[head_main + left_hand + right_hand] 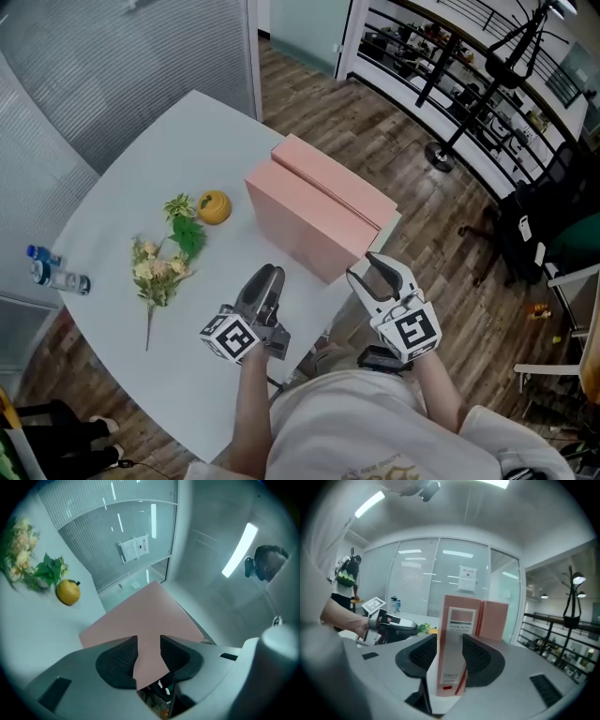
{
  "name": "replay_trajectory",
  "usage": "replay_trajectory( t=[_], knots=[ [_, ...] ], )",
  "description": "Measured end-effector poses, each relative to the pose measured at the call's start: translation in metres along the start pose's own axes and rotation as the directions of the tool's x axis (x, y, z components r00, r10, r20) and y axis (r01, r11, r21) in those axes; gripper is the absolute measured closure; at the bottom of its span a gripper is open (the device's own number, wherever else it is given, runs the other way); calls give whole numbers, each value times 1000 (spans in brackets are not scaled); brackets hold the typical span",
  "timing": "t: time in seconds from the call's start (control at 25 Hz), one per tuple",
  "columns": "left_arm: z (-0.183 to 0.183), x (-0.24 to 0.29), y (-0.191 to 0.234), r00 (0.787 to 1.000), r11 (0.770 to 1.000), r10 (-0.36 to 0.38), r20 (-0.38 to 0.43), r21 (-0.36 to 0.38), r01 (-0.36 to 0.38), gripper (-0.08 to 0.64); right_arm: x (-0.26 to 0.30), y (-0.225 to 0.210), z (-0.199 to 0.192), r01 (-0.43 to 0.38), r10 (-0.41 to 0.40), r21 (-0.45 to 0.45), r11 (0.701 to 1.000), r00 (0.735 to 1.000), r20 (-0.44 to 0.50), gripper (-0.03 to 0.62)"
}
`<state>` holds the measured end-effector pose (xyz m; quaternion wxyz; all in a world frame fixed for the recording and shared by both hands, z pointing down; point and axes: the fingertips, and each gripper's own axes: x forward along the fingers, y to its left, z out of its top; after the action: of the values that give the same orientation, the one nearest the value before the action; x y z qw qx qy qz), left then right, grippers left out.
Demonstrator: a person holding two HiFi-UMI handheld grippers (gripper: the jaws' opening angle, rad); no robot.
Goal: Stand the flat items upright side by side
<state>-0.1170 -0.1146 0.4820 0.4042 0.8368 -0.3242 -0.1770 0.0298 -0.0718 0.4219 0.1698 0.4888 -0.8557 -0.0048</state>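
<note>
- Left forearm (pixel 246 403) comes up from the bottom edge. The left hand-held gripper (pixel 269 274) is level over the bench (pixel 131 187), rolled a bit, aimed at the broad side of the near pink box (pixel 295 225).
- Its jaws stand narrow, roughly half apart. I see pink through the gap, but no pad pressing on it. In the right gripper view its tip stops short of the box, so it holds nothing.
- Right forearm (pixel 433 380) reaches in from bottom right. The right hand-held gripper (pixel 361 266) tips slightly down at the short end of that same box.
- Its jaws are clamped on that labelled end, one pad on each broad side.
- Count, boxes: two. The near one and the far pink box (pixel 342 183) both stand upright on a long edge, side by side and touching, at the bench's right edge.
- Count, hand-held grippers: two, one per hand.
- Count, the rest, all on the bench left of the boxes:
  - One yellow fruit (pixel 214 207).
  - One flower bunch (pixel 159 272) just beside the fruit.
  - Two bottles (pixel 56 274) lying at the left rim.
</note>
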Motion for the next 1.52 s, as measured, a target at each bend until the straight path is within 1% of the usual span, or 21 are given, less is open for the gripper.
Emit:
replay_trajectory(
  t=[0.04,0.08,0.2,0.28,0.32,0.36,0.4,0.48,0.52,0.6,0.68,0.88,1.16,1.52],
  knots=[
    [3,-4,-1,1000,1000,1,5,18,-1,420,0,7,-3,-46,46,11,999,999,-18,410],
    [4,-8,-2,1000,1000,0,9,24,0,420,0,12,-9,-71,71,15,997,997,-36,410],
    [3,-15,-8,1000,999,-9,6,32,8,422,-4,16,-23,-54,56,21,998,996,-76,410],
    [5,-19,-15,1000,997,-1,4,83,0,422,-11,15,-19,-31,35,64,997,998,-58,415],
    [8,-20,-19,1000,992,9,6,125,-9,429,-16,13,-15,-17,21,99,995,999,-39,438],
    [10,-22,-24,1000,984,20,8,177,-21,443,-21,10,-10,-5,7,140,990,1000,-16,477],
    [14,-23,-29,999,971,32,10,238,-33,470,-25,7,-5,2,-4,184,983,1000,13,513],
    [20,-23,-42,998,934,56,10,352,-56,516,-31,2,2,18,-34,253,967,998,57,540],
    [23,-22,-48,998,917,67,7,393,-64,532,-32,-1,2,38,-56,270,962,997,58,551],
    [26,-20,-55,996,895,87,-2,438,-77,546,-32,-7,-3,86,-98,273,958,995,30,571],
    [27,-19,-58,995,886,99,-10,456,-84,552,-32,-11,-7,120,-126,271,955,992,3,575],
    [21,-20,-57,992,881,125,-31,464,-97,555,-33,-20,-9,155,-160,291,944,987,-7,577],
    [19,-20,-59,991,882,130,-41,461,-96,555,-39,-26,-8,166,-175,305,938,985,0,577],
    [17,-19,-57,989,880,138,-48,465,-100,555,-39,-26,-6,159,-170,305,939,985,10,577]
  ],
)
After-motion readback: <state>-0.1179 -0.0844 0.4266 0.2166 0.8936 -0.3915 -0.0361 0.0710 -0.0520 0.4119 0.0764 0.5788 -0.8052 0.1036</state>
